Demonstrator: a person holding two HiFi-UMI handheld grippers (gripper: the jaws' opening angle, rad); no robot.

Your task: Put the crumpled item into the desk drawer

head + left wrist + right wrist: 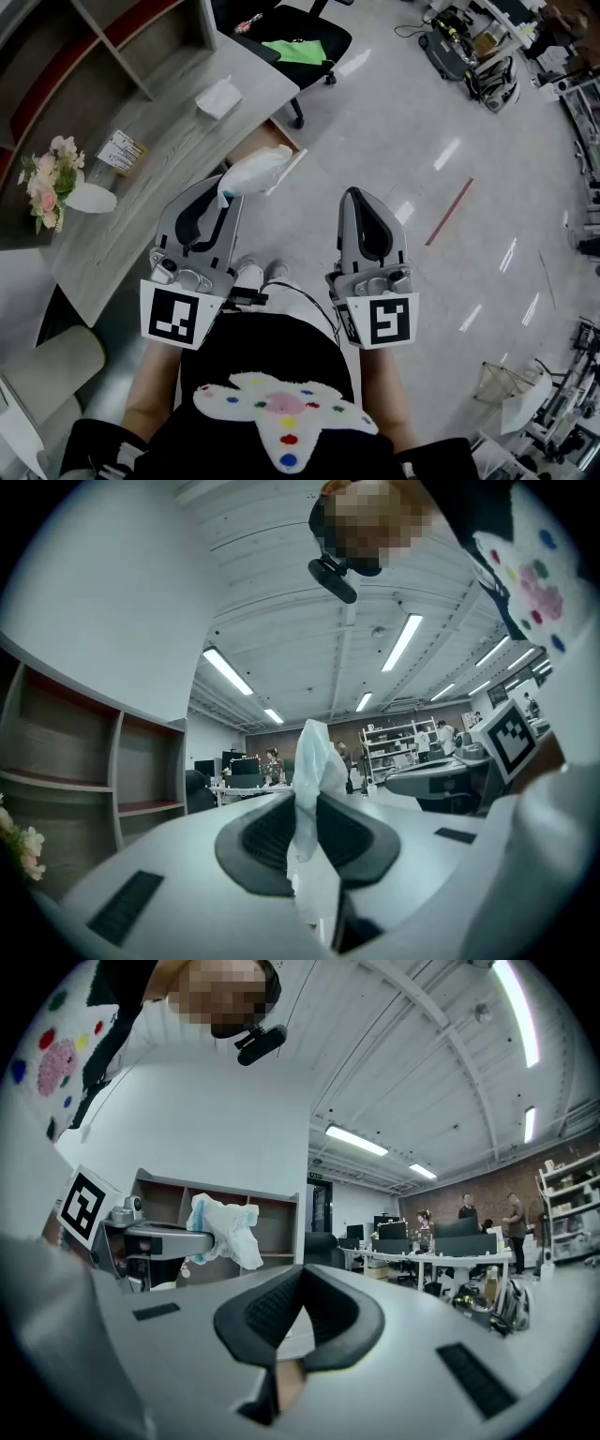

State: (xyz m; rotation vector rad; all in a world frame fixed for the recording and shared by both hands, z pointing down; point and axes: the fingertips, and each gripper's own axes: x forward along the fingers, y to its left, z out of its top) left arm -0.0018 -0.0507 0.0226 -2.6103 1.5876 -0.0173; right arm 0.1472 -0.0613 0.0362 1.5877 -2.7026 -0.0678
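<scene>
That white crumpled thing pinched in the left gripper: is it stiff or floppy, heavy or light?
Probably soft and floppy: the crumpled item creases and bulges where the left gripper pinches it. Likely light: most of it juts past the fingers, held by one pinched part. Unlikely to roll; it would rather squash.

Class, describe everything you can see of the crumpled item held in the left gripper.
The crumpled item is white, soft-looking and creased, like thin padded paper or cloth, with pale blue marks along one side. The left gripper is shut on it, its pads pinching one end, while most of it sticks out beyond the tips. It is held in the air over the grey desk's near edge and touches nothing else.
</scene>
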